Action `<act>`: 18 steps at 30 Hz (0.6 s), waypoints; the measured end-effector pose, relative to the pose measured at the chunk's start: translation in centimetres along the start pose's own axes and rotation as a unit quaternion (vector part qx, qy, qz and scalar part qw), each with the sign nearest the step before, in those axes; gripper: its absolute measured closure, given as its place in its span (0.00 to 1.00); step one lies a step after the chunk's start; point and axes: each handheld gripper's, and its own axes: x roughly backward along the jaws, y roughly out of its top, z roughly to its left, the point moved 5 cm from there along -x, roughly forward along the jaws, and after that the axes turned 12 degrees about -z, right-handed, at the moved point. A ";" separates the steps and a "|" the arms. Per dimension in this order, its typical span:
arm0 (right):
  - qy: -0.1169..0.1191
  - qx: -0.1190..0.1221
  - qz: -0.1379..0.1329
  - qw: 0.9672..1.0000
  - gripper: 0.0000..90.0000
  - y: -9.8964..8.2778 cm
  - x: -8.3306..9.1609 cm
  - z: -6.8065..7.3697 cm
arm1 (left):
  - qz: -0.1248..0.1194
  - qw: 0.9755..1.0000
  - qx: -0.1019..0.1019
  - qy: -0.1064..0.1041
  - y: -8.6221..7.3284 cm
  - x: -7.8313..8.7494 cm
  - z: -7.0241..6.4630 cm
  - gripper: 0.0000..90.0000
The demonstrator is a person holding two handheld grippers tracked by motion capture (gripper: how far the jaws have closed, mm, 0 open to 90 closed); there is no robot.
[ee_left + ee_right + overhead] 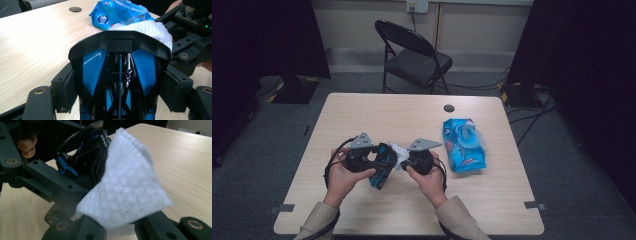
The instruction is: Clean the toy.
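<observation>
On wooden table (pixel 362 115), chair (pixel 414 55) behind: left gripper (pixel 379 161) clamping blue-black object (pixel 119 82); right gripper (pixel 404 162) pinching white wipe (pixel 125 185).

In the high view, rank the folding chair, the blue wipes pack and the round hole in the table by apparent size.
1. folding chair, though it stands farther away
2. blue wipes pack
3. round hole in the table, clearly smallest

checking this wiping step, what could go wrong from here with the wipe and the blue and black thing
The wipe is pinched only at its lower edge by the right gripper, so it could slip or fold over while rubbing. The blue and black object sits between the left gripper's side pads; pushing against it may twist it loose.
</observation>
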 end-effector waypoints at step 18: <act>0.016 0.003 0.021 1.000 0.93 -2.6 -1.2 1.8 | -0.006 1.000 -0.002 0.002 0.2 0.0 0.0 0.28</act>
